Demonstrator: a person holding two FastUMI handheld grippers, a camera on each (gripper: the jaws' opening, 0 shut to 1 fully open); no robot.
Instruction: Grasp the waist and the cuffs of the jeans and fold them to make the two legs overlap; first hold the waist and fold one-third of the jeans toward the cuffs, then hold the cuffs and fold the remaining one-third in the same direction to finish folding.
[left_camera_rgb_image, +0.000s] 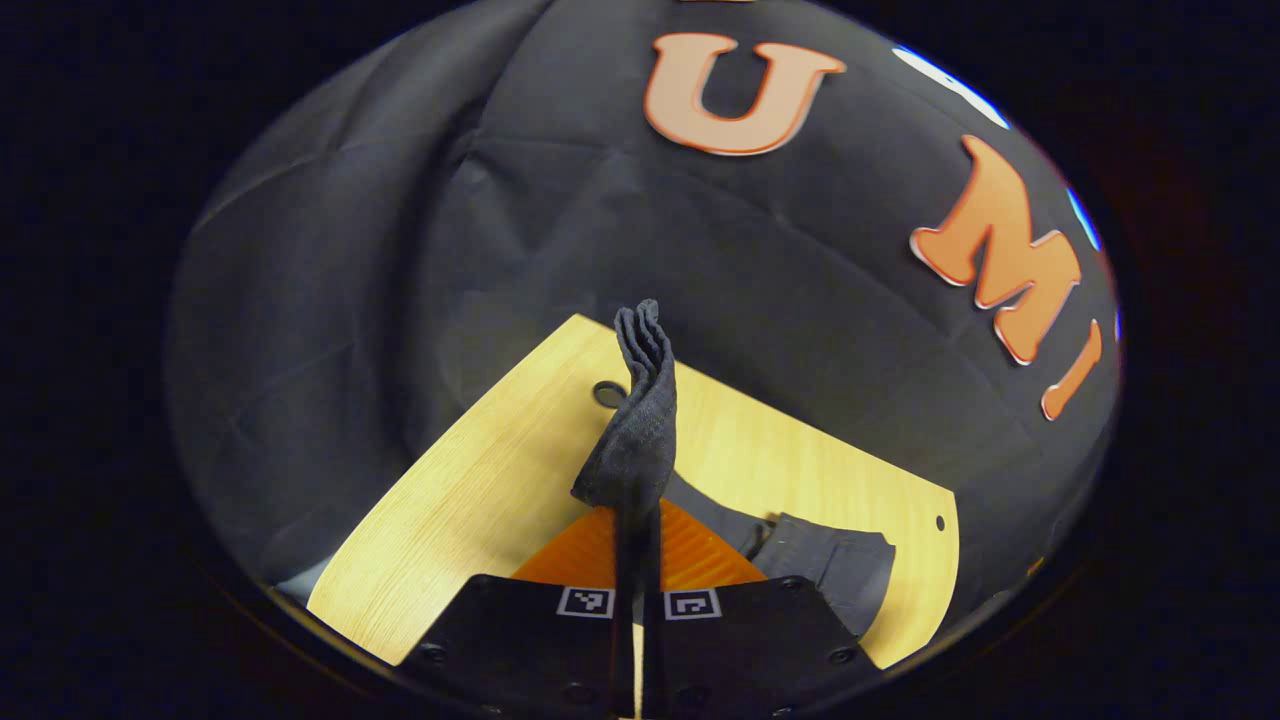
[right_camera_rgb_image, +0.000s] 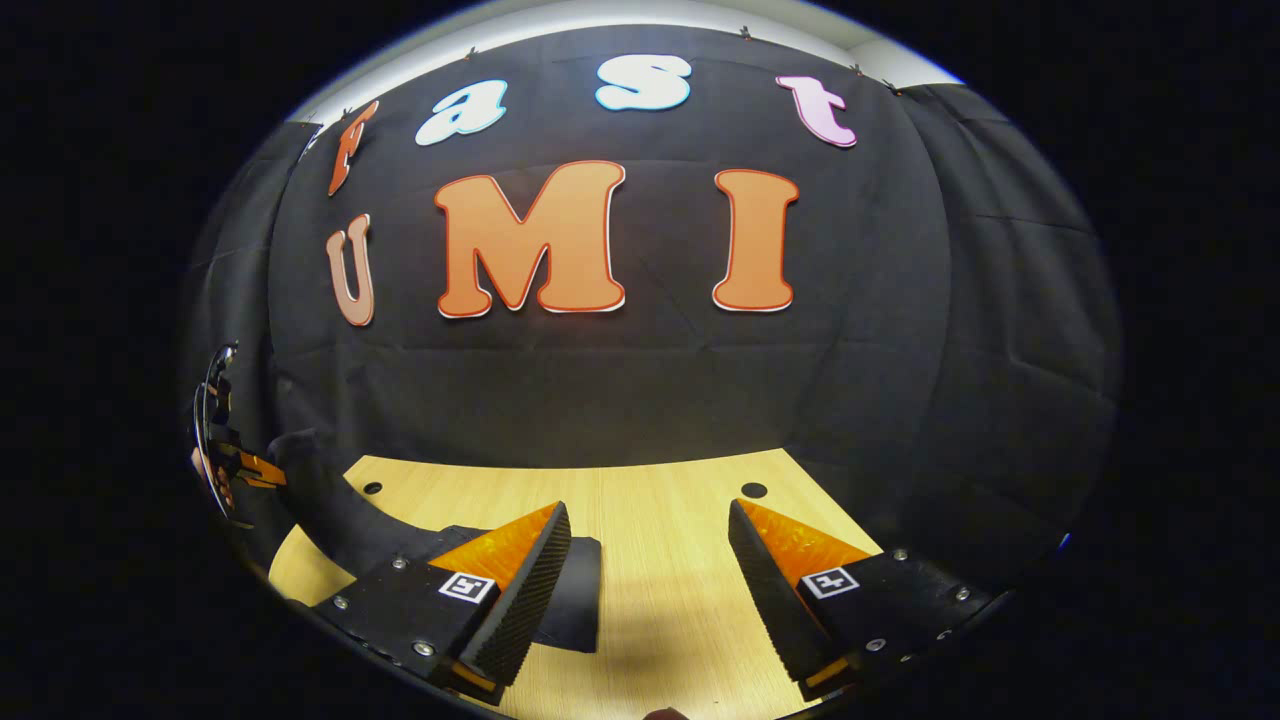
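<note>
The left gripper (left_camera_rgb_image: 637, 560) has its jaws clamped on a bunched edge of the dark jeans (left_camera_rgb_image: 640, 430), lifted clear of the wooden counter (left_camera_rgb_image: 480, 480) while the rest trails down onto it — which end is held cannot be told. The right gripper (right_camera_rgb_image: 650, 570) hovers above the counter, jaws wide apart and holding nothing, with jeans fabric lying just beside its left finger. With only one corner pinched, the cloth could slip or twist, so the legs would land skewed rather than overlapping.
</note>
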